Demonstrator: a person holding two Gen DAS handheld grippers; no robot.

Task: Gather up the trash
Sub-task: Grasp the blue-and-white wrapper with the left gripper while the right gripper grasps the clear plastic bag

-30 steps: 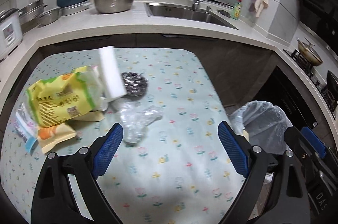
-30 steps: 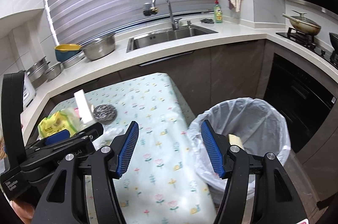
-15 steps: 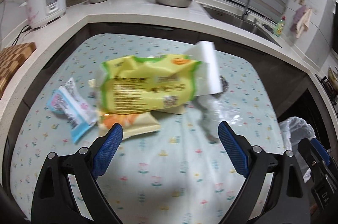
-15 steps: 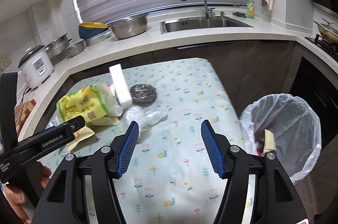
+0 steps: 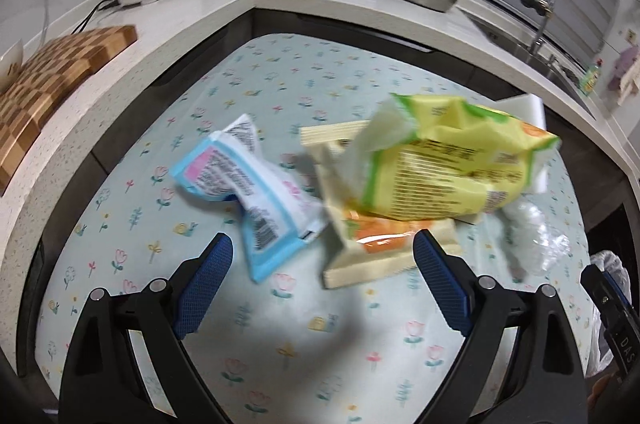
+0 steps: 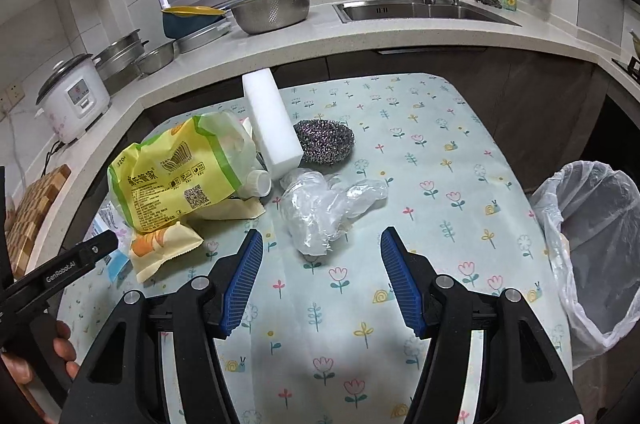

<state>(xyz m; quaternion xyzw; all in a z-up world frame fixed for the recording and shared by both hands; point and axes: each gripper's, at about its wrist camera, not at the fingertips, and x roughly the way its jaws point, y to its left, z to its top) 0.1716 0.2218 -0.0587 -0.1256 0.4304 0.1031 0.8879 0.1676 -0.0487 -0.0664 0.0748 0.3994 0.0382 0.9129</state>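
Both claws, left claw (image 5: 320, 288) and right claw (image 6: 322, 280), have black arms, ribbed blue pads (image 6: 242, 284) and silver screws.

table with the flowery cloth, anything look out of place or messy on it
Yes. Trash is heaped at its far left: a yellow-green pouch lying over flat packets, a blue-white wrapper beside them, and crumpled clear plastic in front. A white sponge block leans tilted against a steel scourer. Nothing looks spilled.
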